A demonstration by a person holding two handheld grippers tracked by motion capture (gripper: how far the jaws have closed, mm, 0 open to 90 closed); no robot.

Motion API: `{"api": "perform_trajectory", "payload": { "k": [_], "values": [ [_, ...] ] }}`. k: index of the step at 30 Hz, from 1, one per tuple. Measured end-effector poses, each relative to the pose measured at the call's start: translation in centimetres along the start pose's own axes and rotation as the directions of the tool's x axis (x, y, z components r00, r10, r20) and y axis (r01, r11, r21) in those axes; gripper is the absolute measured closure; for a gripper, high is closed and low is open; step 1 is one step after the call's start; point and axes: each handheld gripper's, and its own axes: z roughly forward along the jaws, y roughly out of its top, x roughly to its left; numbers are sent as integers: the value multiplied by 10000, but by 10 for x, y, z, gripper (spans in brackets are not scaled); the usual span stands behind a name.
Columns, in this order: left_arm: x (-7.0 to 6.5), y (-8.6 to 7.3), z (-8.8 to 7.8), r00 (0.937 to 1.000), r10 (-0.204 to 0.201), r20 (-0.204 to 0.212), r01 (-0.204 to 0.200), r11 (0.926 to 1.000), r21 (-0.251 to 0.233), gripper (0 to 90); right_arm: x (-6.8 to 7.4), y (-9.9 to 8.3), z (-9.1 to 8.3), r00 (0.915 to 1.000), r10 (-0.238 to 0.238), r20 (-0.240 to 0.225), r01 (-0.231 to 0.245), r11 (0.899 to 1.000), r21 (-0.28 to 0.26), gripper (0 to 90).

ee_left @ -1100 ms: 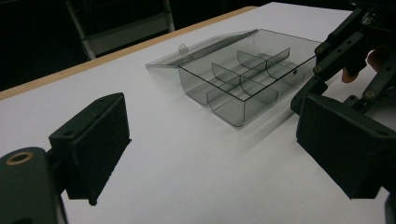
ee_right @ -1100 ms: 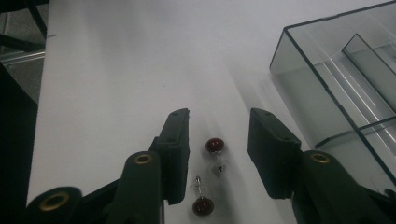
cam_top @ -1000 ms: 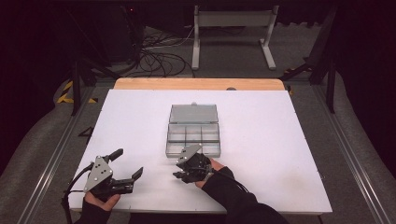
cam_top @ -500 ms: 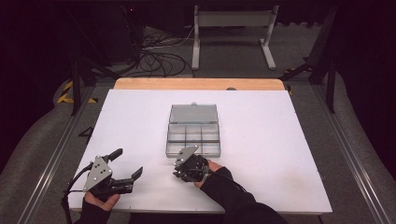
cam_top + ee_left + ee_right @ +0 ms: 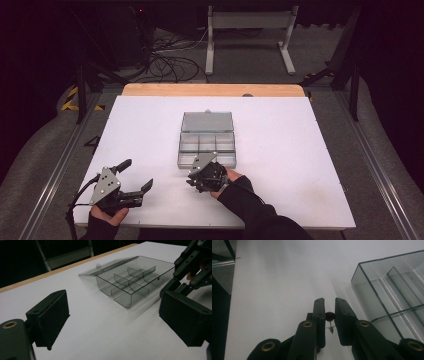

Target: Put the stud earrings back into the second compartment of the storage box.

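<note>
A clear plastic compartment box (image 5: 207, 142) lies mid-table with its lid folded open toward the far side. Just in front of its near edge is my right gripper (image 5: 191, 178), pointing left. In the right gripper view, that gripper (image 5: 329, 302) is shut on a small earring stud (image 5: 330, 315) with a dark red bead and a thin pin hanging below. The box corner (image 5: 392, 285) lies to its right. My left gripper (image 5: 135, 175) rests at the front left, open, with nothing between its fingers (image 5: 50, 315). The box (image 5: 132, 282) and right gripper (image 5: 190, 267) lie ahead of it.
The white table top (image 5: 300, 150) has a wooden strip (image 5: 215, 90) along its far edge. Cables and a metal stand (image 5: 250, 30) sit on the floor beyond. The box compartments look empty.
The right gripper has edged very slightly left in front of the box. The left gripper has stayed put.
</note>
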Motion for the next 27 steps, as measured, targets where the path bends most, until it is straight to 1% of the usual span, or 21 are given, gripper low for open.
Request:
{"api": "perform_trajectory", "payload": {
  "k": [3, 5, 8, 11, 15, 17, 18, 21, 23, 24, 25, 26, 27],
  "values": [
    [0, 0, 0, 10000, -19, 7, 19, 10000, 2, 100, -2, 4, -8, 9999, 34, 109, -32, 9999, -120, 794],
    [0, 0, 0, 10000, -55, 20, 55, 10000, -4, 100, -3, 5, -9, 9999, 0, 139, 2, 9999, -152, 794],
    [-1, 0, 0, 10000, -78, 13, 78, 10000, -10, 100, -7, 9, -18, 9996, 74, 289, -65, 9996, -288, 794],
    [0, 0, 0, 10000, -17, -14, 17, 10000, -7, 100, -10, 11, -21, 9993, 85, 377, -73, 9995, -312, 794],
    [0, 0, 0, 10000, 1, -2, -1, 10000, 9, 100, -17, 13, -27, 9981, 276, 545, -252, 9987, -435, 794],
    [0, 0, 0, 10000, -14, 4, 14, 10000, 19, 100, -19, 13, -28, 9980, 300, 560, -275, 9987, -438, 794],
    [0, 0, 0, 10000, 2, -12, -2, 10000, 12, 100, -23, 14, -31, 9971, 422, 634, -391, 9981, -486, 794],
    [0, 0, 0, 10000, -22, -12, 22, 10000, 24, 100, -27, 15, -33, 9960, 535, 710, -499, 9974, -523, 794],
    [0, 0, 0, 10000, -23, -14, 23, 10000, 25, 101, -33, 15, -36, 9939, 756, 797, -710, 9957, -599, 794],
    [0, 0, 0, 10000, -23, -14, 23, 10000, 25, 100, -33, 15, -36, 9939, 756, 797, -710, 9957, -599, 794],
    [0, 0, 0, 10000, -24, -14, 24, 10000, 26, 101, -38, 16, -37, 9923, 885, 866, -833, 9946, -627, 794],
    [0, 0, 0, 10000, -16, -16, 16, 10000, 25, 101, -38, 16, -37, 9923, 885, 866, -833, 9946, -627, 794],
    [0, 0, 0, 10000, -19, -17, 19, 10000, 26, 100, -43, 16, -38, 9903, 1042, 919, -980, 9928, -695, 794]
  ]
}}
